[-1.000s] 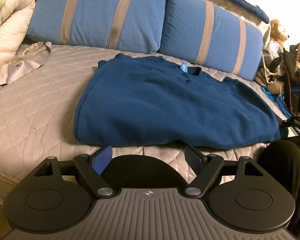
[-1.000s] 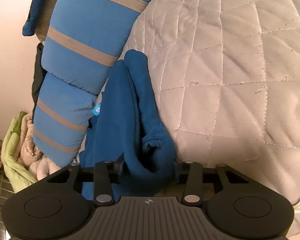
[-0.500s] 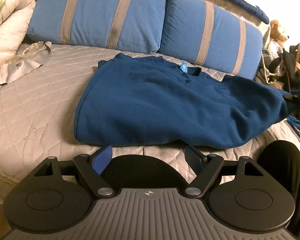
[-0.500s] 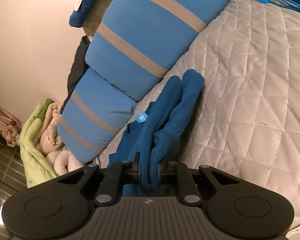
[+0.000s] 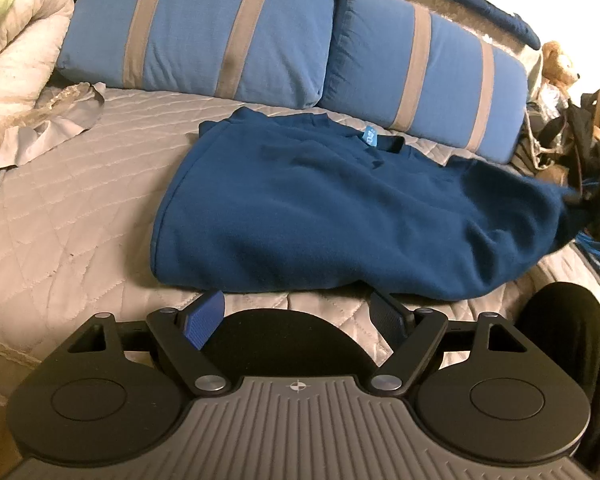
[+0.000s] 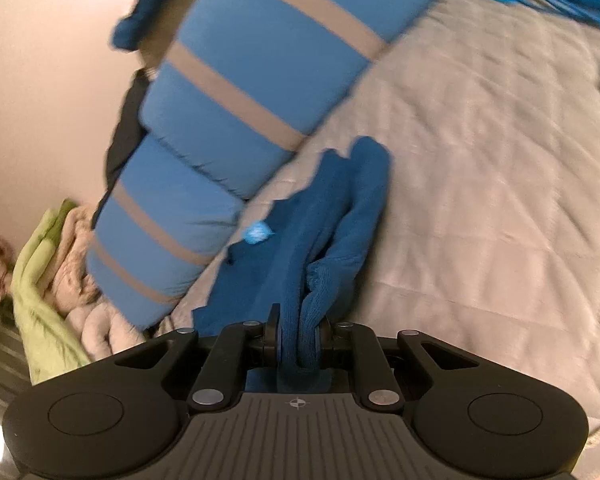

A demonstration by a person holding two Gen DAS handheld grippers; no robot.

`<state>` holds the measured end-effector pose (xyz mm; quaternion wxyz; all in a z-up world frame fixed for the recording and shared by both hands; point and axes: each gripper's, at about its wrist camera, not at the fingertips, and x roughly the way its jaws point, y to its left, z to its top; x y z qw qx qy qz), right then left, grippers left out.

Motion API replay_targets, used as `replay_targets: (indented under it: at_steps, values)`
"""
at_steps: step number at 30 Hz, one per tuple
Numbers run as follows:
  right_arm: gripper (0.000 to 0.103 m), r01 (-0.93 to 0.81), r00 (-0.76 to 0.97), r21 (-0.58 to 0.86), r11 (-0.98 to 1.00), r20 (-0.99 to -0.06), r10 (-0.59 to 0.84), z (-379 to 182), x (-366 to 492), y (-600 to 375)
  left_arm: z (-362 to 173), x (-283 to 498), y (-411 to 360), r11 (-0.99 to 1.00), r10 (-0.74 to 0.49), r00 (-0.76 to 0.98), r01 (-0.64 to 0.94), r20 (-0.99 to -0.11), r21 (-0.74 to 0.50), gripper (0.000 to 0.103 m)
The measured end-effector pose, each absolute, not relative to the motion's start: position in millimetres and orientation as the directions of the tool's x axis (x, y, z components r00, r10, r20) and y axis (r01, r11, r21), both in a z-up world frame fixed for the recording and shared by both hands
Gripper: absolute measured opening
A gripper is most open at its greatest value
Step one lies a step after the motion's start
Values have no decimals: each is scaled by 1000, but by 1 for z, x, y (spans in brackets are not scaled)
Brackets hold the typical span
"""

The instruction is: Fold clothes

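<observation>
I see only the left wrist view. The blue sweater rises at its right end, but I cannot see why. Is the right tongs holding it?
Observer: Yes. The right tongs are shut on a bunched sleeve of the blue sweater.
Operator: Which side of the sleeve is the neck label on?
Observer: The label lies on the pillow side of the gripped fold.
Operator: Is anything beyond that fold?
Observer: Only bare quilted bedcover.
</observation>
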<state>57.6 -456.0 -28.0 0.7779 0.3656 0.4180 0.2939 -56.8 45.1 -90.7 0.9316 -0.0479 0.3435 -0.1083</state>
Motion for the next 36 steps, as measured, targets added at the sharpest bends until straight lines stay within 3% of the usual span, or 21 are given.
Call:
replay_targets:
  at_steps: [6,16,19,24,31,36]
  values:
    - [16,-207,489,718,665,-512,706,-12,58,-431,-89,-60,43,976,-216,747,161,-628,-144,80]
    - [16,-79,496,723,687,-569,656,-45,60,-449,-88,-60,43,967,-253,746,211,-616,-142,80]
    - [16,-156,496,711,685,-543,677,-22,58,-423,-86,-61,44,962,-273,746,228,-607,-153,80]
    - [16,-294,457,702,648,-492,741,20,56,-357,-79,-68,56,901,-433,721,355,-540,-248,80]
    - [16,-609,349,518,601,-506,789,65,15,-183,-71,-94,87,920,-391,741,324,-546,-219,80]
    - [16,-813,243,299,499,-606,758,29,-49,-60,-78,-104,114,947,-320,747,233,-582,-222,80]
